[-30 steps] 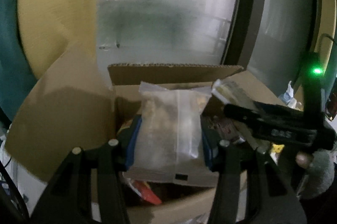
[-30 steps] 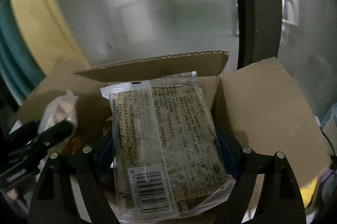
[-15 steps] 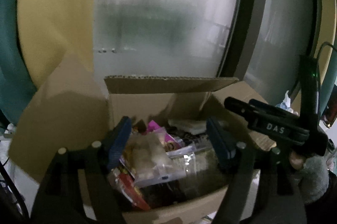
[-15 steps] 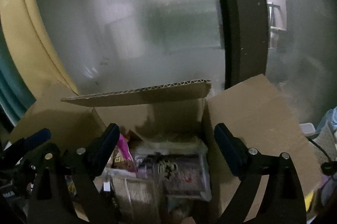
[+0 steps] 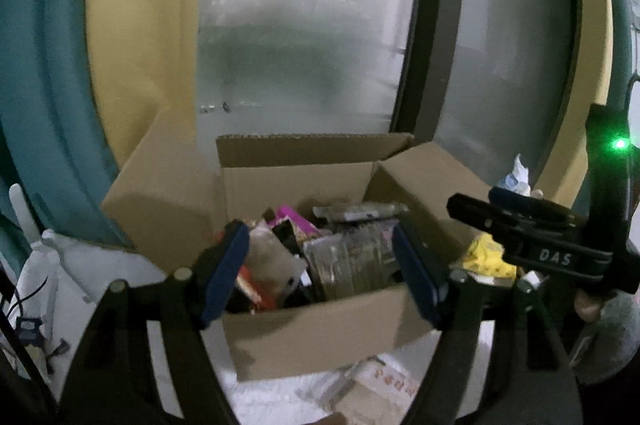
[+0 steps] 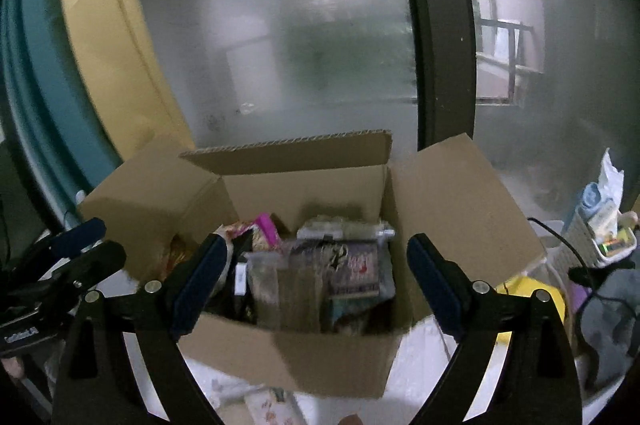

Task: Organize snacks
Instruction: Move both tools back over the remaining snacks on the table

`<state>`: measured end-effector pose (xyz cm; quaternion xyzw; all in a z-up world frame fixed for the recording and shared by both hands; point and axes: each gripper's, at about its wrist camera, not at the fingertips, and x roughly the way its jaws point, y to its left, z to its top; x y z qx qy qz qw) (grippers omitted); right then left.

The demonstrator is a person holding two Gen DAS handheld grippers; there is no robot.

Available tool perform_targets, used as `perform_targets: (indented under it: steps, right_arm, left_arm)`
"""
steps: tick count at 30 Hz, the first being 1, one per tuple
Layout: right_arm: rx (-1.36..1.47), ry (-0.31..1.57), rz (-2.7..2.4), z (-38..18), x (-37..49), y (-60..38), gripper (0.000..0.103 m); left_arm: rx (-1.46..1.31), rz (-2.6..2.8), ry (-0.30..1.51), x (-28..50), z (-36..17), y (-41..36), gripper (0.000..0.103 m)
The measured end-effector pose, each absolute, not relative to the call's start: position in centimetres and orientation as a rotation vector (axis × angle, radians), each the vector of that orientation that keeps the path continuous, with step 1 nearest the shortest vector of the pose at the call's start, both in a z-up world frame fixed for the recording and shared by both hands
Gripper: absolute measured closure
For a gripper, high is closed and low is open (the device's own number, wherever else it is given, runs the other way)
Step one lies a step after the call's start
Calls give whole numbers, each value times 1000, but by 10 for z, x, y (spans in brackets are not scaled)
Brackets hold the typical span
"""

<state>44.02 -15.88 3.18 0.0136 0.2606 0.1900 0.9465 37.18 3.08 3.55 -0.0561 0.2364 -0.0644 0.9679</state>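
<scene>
An open cardboard box stands on a white surface, filled with several snack packets, among them a pink one. My left gripper is open and empty, held in front of and above the box. My right gripper is open and empty, also in front of the box. The right gripper shows at the right of the left wrist view; the left gripper shows at the left of the right wrist view.
The box flaps stand open left, back and right. A frosted glass door and yellow curtain are behind. More packets lie in front of the box. A basket of items sits right.
Both grippers opened and dropped their packets into the box: the left a clear bag of snacks, the right a printed flat packet. Both have since drawn back from the box.
</scene>
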Motion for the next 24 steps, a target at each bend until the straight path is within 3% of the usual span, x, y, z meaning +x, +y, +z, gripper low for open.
perform_targets:
  steps: [11,24]
  right_arm:
    - [7,548,403,16,363,-171,10]
    - [-63,684,426,-54,263,-175,10]
  left_arm:
    - [-57,-150,507,305,7,20,28]
    - [-47,-189,641,233,-53,16,28]
